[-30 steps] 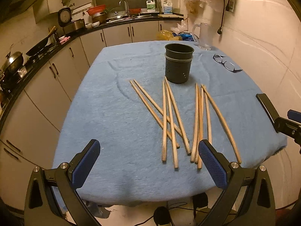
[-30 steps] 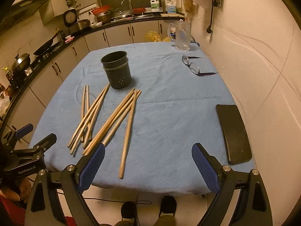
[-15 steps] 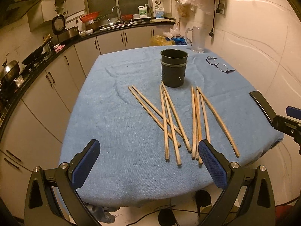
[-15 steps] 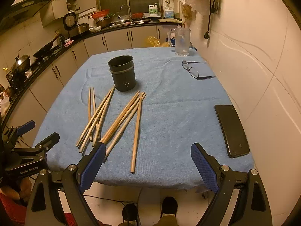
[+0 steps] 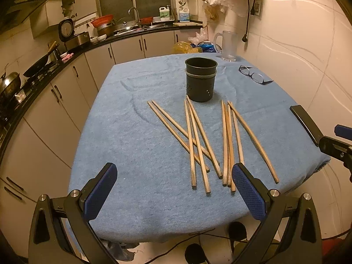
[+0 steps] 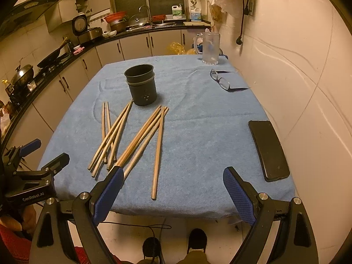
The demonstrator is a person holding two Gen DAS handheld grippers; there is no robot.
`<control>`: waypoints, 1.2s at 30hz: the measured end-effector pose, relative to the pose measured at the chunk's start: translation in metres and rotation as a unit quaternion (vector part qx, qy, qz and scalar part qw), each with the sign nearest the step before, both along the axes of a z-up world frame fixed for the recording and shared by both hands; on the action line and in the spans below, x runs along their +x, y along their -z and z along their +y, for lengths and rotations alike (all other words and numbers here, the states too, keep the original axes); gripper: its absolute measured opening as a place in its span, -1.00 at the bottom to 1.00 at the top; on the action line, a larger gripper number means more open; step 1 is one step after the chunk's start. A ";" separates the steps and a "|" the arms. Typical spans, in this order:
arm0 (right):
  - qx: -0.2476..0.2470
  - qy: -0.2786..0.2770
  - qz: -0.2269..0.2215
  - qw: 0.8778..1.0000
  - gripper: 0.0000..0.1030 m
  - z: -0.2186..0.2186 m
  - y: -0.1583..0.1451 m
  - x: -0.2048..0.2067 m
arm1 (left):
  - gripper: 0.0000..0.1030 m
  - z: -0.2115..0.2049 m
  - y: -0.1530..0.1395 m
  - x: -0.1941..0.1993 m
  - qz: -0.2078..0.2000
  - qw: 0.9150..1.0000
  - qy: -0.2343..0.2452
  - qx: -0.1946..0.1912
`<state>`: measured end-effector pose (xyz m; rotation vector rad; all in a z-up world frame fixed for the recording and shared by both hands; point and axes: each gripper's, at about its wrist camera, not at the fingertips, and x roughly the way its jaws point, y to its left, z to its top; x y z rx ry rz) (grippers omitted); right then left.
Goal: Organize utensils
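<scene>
Several wooden chopsticks (image 5: 198,140) lie loose and partly crossed on the blue cloth, in front of an upright black cylindrical holder (image 5: 200,81). My left gripper (image 5: 173,176) hovers open over the table's near edge, its right finger pad (image 5: 248,193) beside the chopsticks' near ends. In the right wrist view the chopsticks (image 6: 132,136) fan out left of centre below the holder (image 6: 142,85). My right gripper (image 6: 172,176) is open at the near edge, holding nothing. Each gripper shows at the other view's side.
A black phone (image 6: 268,149) lies at the table's right side. Glasses (image 6: 222,81) and a glass mug (image 6: 210,48) sit at the far right. The cloth-covered table (image 6: 209,121) stands against a wall on the right; kitchen counters run along the left. Feet stand below the near edge.
Both views have shifted slightly, showing more of the room above the table. Both grippers stay open, and nothing on the table has moved.
</scene>
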<state>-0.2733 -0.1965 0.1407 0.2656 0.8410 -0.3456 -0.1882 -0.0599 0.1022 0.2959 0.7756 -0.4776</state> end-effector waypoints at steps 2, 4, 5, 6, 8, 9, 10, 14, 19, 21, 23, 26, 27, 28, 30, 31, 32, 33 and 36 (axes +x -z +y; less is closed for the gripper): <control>0.000 0.000 0.000 1.000 0.82 0.000 0.000 0.000 | 1.00 0.000 0.000 0.000 0.000 1.000 0.000 -0.001; 0.001 0.001 0.001 1.000 0.82 0.000 0.000 0.000 | 1.00 0.001 0.001 0.000 0.000 1.000 -0.001 0.000; 0.001 0.001 0.001 1.000 0.82 0.000 0.000 0.000 | 1.00 0.002 0.001 0.000 0.000 1.000 -0.001 -0.001; 0.001 0.001 0.001 1.000 0.82 0.000 0.000 0.000 | 1.00 0.001 0.000 0.000 0.000 1.000 -0.001 -0.001; 0.001 0.000 0.001 1.000 0.82 0.000 0.000 0.000 | 1.00 0.002 0.001 0.000 0.000 1.000 -0.001 0.000; 0.001 0.000 0.001 1.000 0.82 0.000 0.000 0.000 | 1.00 0.002 0.001 0.000 0.000 1.000 -0.001 0.000; 0.001 0.000 0.001 1.000 0.82 0.000 0.000 0.000 | 1.00 0.002 0.001 0.000 0.001 1.000 -0.001 0.000; 0.001 0.001 0.001 1.000 0.81 0.001 0.001 -0.001 | 1.00 0.003 0.001 0.001 0.000 1.000 -0.001 -0.001; 0.001 0.006 0.000 1.000 0.80 0.002 0.003 -0.003 | 1.00 0.004 0.002 0.001 -0.002 1.000 0.003 -0.001; 0.002 0.007 0.001 1.000 0.79 0.003 0.004 -0.003 | 1.00 0.004 0.003 0.001 -0.002 1.000 0.003 -0.001; 0.002 0.007 0.001 1.000 0.79 0.004 0.004 -0.002 | 1.00 0.003 0.003 0.001 -0.002 1.000 0.002 0.000; 0.003 0.007 0.002 1.000 0.79 0.004 0.004 -0.002 | 1.00 0.004 0.003 0.001 -0.002 1.000 0.002 0.000; 0.003 0.007 0.002 1.000 0.79 0.004 0.004 -0.002 | 1.00 0.004 0.003 0.001 -0.002 1.000 0.002 0.000; 0.004 0.007 0.002 1.000 0.79 0.004 0.005 -0.001 | 1.00 0.005 0.004 0.002 -0.002 1.000 0.002 0.000; 0.005 0.007 0.004 1.000 0.79 0.004 0.005 0.000 | 1.00 0.005 0.004 0.003 -0.001 1.000 0.002 0.000; 0.005 0.008 0.004 1.000 0.79 0.004 0.005 0.001 | 1.00 0.006 0.004 0.004 -0.001 1.000 0.002 0.000; 0.005 0.007 0.005 1.000 0.79 0.005 0.005 0.001 | 1.00 0.006 0.004 0.004 -0.001 1.000 0.002 0.000; 0.005 0.007 0.005 1.000 0.79 0.005 0.005 0.001 | 1.00 0.007 0.005 0.005 0.000 1.000 0.002 0.000; 0.006 0.007 0.007 1.000 0.79 0.005 0.006 0.004 | 1.00 0.008 0.006 0.006 0.001 1.000 0.002 0.000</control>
